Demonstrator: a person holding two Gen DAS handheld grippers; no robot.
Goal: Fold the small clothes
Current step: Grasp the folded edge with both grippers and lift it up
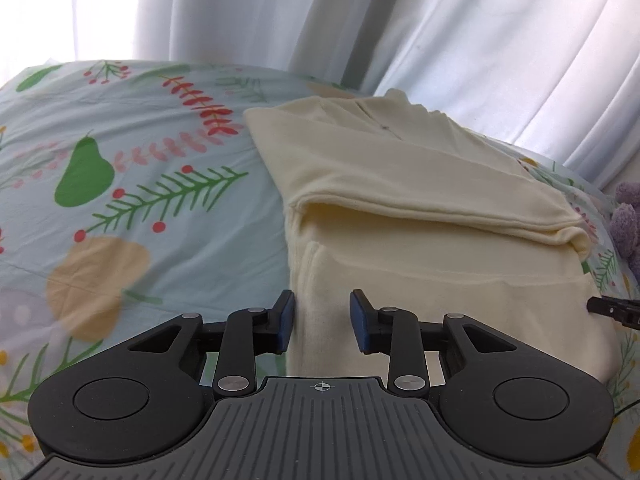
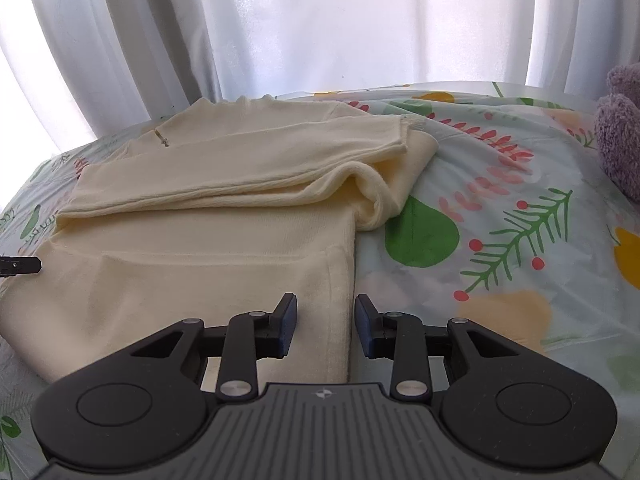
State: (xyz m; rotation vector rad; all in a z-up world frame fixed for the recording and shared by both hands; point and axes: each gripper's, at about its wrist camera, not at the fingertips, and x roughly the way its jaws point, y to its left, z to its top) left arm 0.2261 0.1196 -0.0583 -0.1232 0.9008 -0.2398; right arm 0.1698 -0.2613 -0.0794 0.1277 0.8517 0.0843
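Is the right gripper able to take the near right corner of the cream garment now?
Probably yes. The right gripper is open, with the cream garment's right edge between its fingers, and nothing lies in the way.

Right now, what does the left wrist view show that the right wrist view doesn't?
Only the left wrist view shows the garment's left folded edge, with the left gripper astride it, jaws open.

Only the right wrist view shows the garment's right edge and sleeve cuff, with the right gripper open around that edge.

Both show the cream garment, floral bedsheet, white curtain and purple plush.
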